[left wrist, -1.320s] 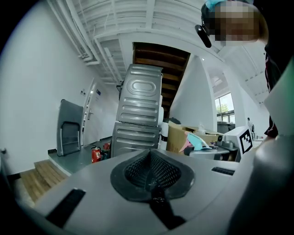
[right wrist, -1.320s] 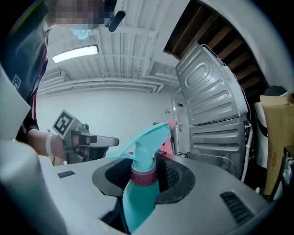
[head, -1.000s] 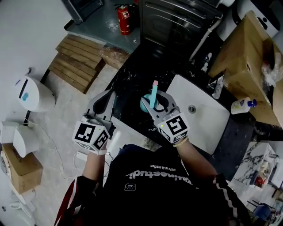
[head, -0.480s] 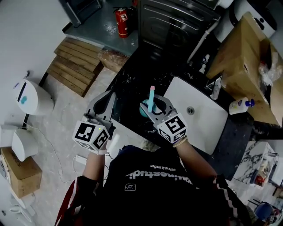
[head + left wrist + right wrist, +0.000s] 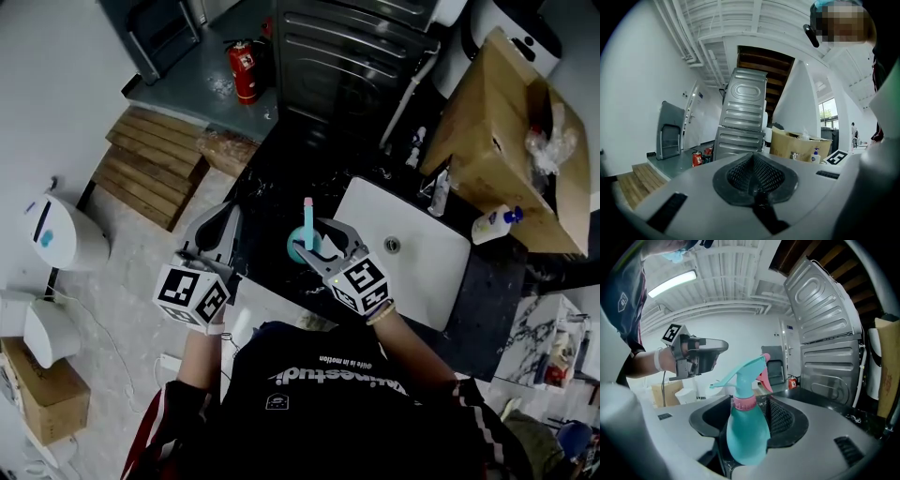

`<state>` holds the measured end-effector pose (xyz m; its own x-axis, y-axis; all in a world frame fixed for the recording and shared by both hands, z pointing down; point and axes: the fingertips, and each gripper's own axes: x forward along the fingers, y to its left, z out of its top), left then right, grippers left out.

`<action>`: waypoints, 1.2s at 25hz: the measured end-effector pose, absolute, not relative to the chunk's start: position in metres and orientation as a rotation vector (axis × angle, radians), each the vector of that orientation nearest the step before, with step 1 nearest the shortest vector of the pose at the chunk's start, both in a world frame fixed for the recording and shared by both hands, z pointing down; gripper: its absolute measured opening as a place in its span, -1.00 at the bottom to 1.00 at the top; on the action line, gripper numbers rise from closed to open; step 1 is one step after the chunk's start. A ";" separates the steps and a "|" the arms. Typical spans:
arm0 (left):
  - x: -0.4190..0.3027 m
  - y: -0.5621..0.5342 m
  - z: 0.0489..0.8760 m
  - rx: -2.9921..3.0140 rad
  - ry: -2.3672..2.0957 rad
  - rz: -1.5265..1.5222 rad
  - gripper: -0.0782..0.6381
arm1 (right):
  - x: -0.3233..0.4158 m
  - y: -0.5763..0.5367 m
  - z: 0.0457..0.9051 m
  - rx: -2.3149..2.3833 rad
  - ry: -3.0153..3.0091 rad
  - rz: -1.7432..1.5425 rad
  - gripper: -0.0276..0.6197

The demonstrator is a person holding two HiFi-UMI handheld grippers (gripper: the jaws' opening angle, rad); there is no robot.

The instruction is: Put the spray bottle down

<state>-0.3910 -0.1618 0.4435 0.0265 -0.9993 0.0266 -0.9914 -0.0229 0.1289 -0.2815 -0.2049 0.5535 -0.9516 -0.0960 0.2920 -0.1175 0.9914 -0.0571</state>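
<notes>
Our right gripper (image 5: 320, 242) has its fingers opening, and the teal spray bottle (image 5: 743, 432) stands upright between them, apparently on the dark tabletop (image 5: 272, 202) beside the sink (image 5: 422, 272). It looks like smooth, light, top-heavy plastic, so we'd grip its belly. Our left gripper (image 5: 754, 180) has its fingers together, empty.

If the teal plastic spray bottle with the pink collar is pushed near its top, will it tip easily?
Probably yes: the teal plastic spray bottle is tall and its trigger head overhangs. Its smooth rounded body may slip.

Upside-down print on shirt (image 5: 319, 412), unreadable
</notes>
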 end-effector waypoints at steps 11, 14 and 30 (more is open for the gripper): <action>-0.361 -0.185 0.416 2.304 -2.071 -0.125 -0.74 | -0.223 -0.191 0.541 0.217 -2.825 0.120 -0.09; -0.340 -0.201 0.407 2.347 -2.037 -0.136 -0.74 | -0.185 -0.201 0.530 0.304 -2.849 0.158 -0.09; -0.136 -0.292 0.350 2.634 -1.678 -0.193 -0.74 | 0.041 -0.285 0.402 0.900 -2.953 0.041 -0.59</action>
<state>-0.1361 -0.2924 0.3500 0.4171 -0.9036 -0.0973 -0.9021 -0.4247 0.0769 0.0414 -0.2851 0.4016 -0.8287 -0.5565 0.0595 -0.5579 0.8298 -0.0099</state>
